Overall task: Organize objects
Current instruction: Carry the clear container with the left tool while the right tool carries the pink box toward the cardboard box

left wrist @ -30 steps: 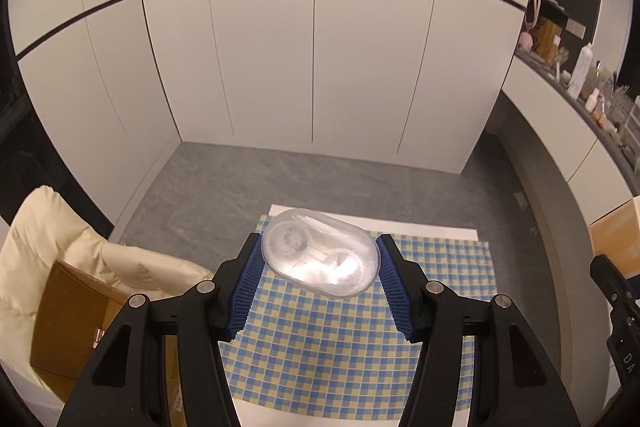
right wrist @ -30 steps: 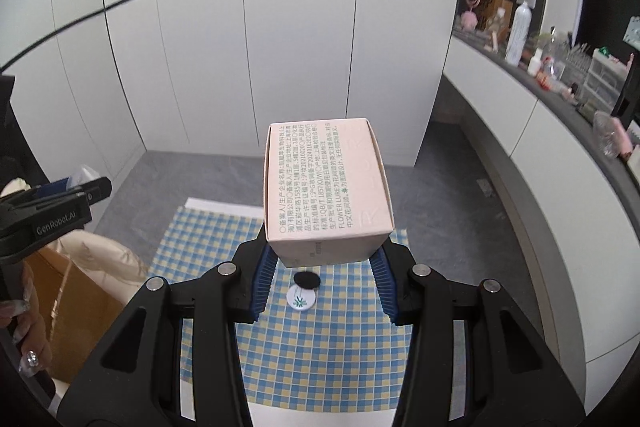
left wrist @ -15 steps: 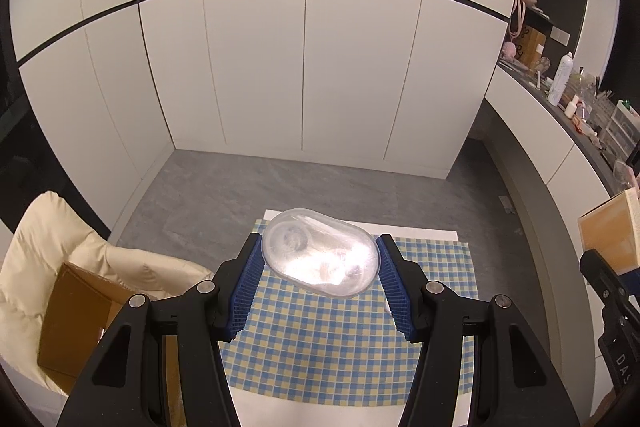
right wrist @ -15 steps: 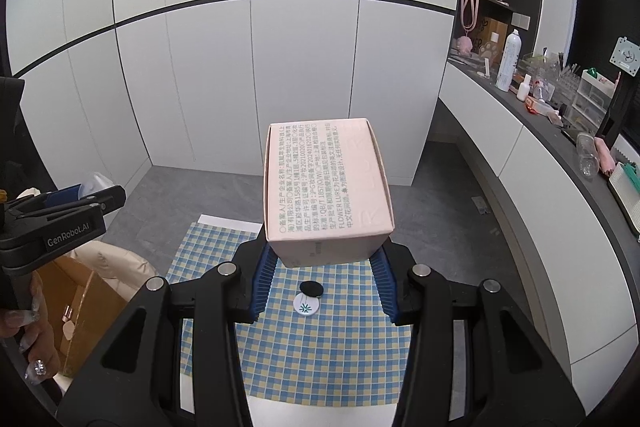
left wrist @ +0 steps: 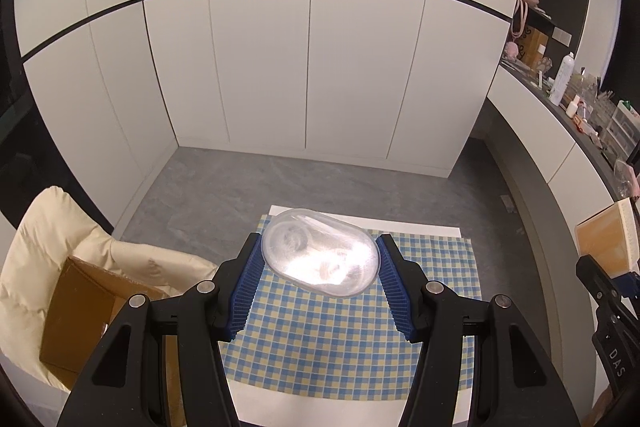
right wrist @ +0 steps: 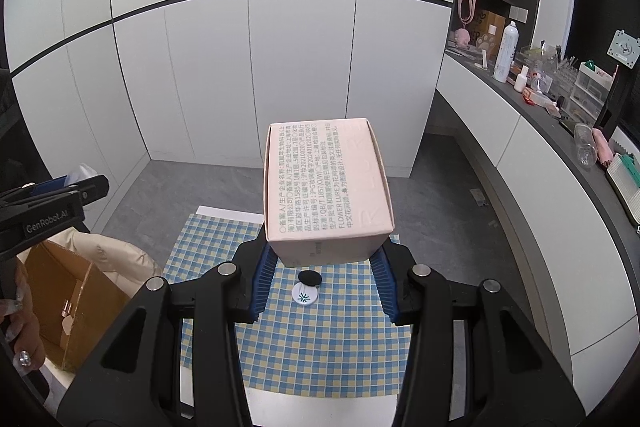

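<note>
My left gripper (left wrist: 319, 263) is shut on a clear oval plastic case (left wrist: 320, 257), held in the air above the blue and yellow checked cloth (left wrist: 340, 339). In the right wrist view my right gripper (right wrist: 320, 259) is shut on a pale pink carton (right wrist: 326, 183) printed with dark text, also lifted above the cloth (right wrist: 316, 351). Under the carton a small black disc (right wrist: 310, 277) and a white round disc (right wrist: 305, 293) lie on the cloth. The left gripper (right wrist: 60, 197) shows at that view's left edge, and the right gripper with its carton (left wrist: 604, 247) at the left wrist view's right edge.
An open brown cardboard box (left wrist: 86, 311) sits on a cream padded cushion (left wrist: 44, 247) to the left of the cloth. White cabinet doors (left wrist: 312, 67) stand behind over grey floor. A dark counter (right wrist: 560, 115) crowded with bottles and bins runs along the right. A hand (right wrist: 24, 343) grips the left tool.
Both grippers rose and drew back from the cloth with their loads still held, so the cloth looks lower and smaller. The jaws' spacing stayed the same.
</note>
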A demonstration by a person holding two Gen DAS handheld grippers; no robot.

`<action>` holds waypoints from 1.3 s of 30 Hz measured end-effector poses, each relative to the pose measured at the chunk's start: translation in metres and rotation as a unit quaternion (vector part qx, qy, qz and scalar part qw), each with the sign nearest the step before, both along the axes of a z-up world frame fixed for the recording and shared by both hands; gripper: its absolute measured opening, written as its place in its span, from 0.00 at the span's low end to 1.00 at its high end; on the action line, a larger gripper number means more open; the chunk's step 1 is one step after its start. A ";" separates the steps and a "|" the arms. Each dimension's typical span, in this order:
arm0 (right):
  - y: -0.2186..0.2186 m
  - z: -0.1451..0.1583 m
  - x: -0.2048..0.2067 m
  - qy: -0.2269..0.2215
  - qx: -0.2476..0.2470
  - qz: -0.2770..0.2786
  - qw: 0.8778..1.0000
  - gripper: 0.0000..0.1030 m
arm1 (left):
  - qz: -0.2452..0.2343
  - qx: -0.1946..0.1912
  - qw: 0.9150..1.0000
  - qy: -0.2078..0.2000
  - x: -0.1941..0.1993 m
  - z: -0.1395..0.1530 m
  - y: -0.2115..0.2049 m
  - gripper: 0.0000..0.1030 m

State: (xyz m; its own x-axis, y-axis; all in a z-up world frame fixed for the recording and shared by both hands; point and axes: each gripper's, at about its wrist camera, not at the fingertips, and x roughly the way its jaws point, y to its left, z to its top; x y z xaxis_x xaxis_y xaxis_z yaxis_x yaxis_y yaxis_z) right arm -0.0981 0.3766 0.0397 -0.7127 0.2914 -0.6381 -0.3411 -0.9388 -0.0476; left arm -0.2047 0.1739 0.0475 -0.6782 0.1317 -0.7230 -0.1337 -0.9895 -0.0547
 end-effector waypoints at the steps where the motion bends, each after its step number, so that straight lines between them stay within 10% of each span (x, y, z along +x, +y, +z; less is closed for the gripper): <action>1: 0.000 -0.001 0.001 -0.002 -0.001 0.000 1.000 0.44 | 0.000 0.000 1.000 0.000 0.001 0.000 -0.001 0.55; 39: -0.077 -0.050 0.142 -0.021 -0.010 0.020 1.000 0.44 | -0.045 -0.022 0.999 0.011 0.179 -0.043 -0.045 0.55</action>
